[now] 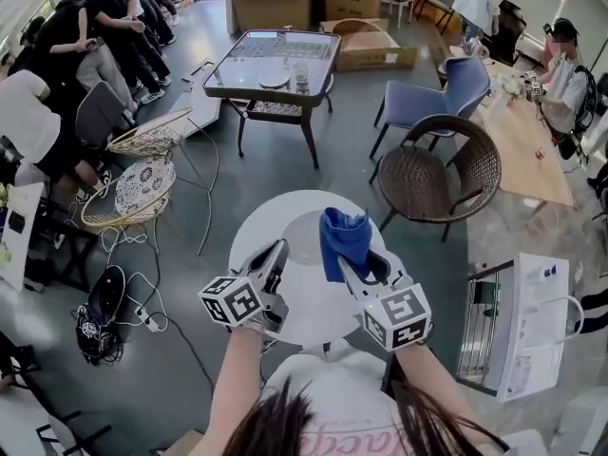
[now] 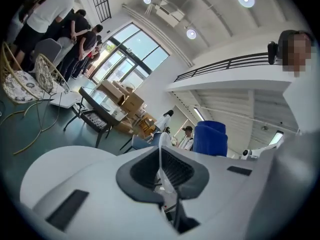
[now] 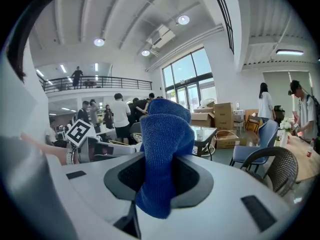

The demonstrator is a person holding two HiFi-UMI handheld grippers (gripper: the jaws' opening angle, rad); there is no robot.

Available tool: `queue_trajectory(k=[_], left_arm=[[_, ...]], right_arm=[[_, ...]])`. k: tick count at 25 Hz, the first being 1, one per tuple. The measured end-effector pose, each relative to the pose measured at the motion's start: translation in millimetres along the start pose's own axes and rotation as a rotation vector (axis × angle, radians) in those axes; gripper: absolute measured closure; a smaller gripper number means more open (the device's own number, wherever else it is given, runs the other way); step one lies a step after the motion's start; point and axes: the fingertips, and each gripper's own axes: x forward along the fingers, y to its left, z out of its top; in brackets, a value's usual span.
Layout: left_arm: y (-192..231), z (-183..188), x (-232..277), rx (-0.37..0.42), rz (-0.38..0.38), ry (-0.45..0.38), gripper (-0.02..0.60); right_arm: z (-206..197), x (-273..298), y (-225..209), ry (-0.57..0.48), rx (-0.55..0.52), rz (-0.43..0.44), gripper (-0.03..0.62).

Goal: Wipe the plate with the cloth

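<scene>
The person holds both things up over the round white table. The left tongs are squeezed shut on the rim of the plate. The left gripper view shows only the plate's thin pale edge, pinched between the dark pads. In the head view the plate stands up on its side, just past the tips of the left tongs and above the table, not lying on it.

The right tongs are clamped on the blue cloth. Its top is bunched up and sticks out above the jaws, and a short end hangs below them. The cloth is just beside the plate, on its right. I cannot tell if they touch yet.

I think this is the very start of the wiping. Both things are picked up and facing each other, but no rubbing shows yet.

The next move is to press the soft bunch of cloth flat on the plate's face and rub it across. The left tongs must hold on tight. They only grip a thin bit of rim, so a hard push could tip the plate or make it slip out.
</scene>
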Motion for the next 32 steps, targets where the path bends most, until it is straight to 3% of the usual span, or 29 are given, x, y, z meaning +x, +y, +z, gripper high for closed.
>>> queue_trajectory(k=[7, 16, 25, 32], left_arm=[[-30, 17, -13, 0.073, -0.006, -0.065, 0.561], [-46, 18, -26, 0.076, -0.027, -0.104, 0.561], [-41, 29, -36, 0.026, -0.091, -0.123, 0.56], [-32, 38, -38, 0.032, -0.076, -0.14, 0.56]], right_arm=[[22, 18, 40, 0.002, -0.023, 0.094, 0.461], [14, 45, 54, 0.072, -0.045, 0.071, 0.461], [-3, 29, -13, 0.114, 0.0, -0.103, 0.461], [-21, -1, -72, 0.146, 0.064, -0.249, 0.461]])
